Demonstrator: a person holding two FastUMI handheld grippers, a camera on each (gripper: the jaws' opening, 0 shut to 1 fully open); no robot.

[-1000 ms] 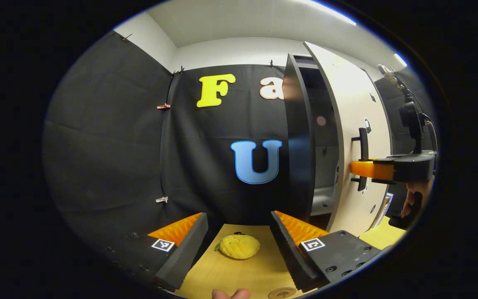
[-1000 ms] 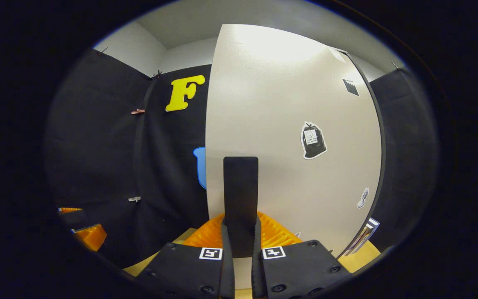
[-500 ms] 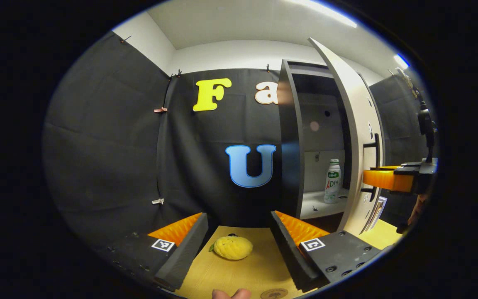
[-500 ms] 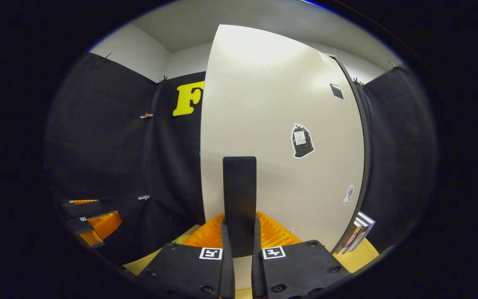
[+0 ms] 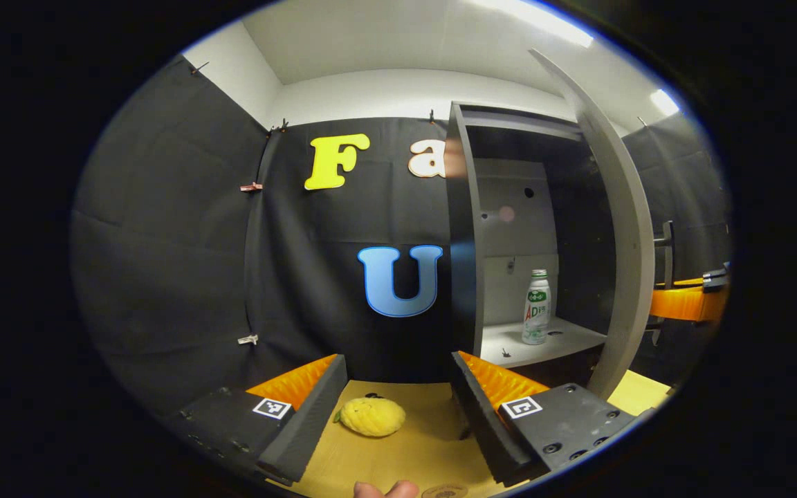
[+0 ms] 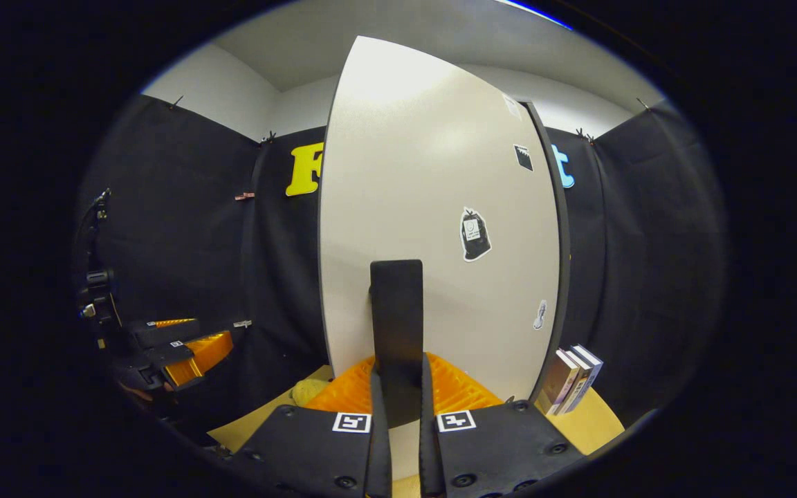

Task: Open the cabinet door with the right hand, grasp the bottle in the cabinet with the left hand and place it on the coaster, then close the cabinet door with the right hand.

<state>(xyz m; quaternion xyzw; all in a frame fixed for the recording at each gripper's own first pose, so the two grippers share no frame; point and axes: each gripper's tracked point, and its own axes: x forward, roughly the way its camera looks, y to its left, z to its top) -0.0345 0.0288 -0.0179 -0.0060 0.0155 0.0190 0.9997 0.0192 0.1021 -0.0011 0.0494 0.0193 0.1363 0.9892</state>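
Now the right gripper (image 6: 398,408) pinches the white cabinet door's black bar handle (image 6: 396,332), door open; next, the left gripper (image 5: 398,394), jaws spread, must reach the white plastic bottle (image 5: 535,307) at two o'clock.

One bottle (image 5: 535,307), one cabinet door (image 6: 433,228), one yellow lemon-like fruit (image 5: 372,416), one coaster (image 5: 444,492) and three books (image 6: 571,379) are counted.
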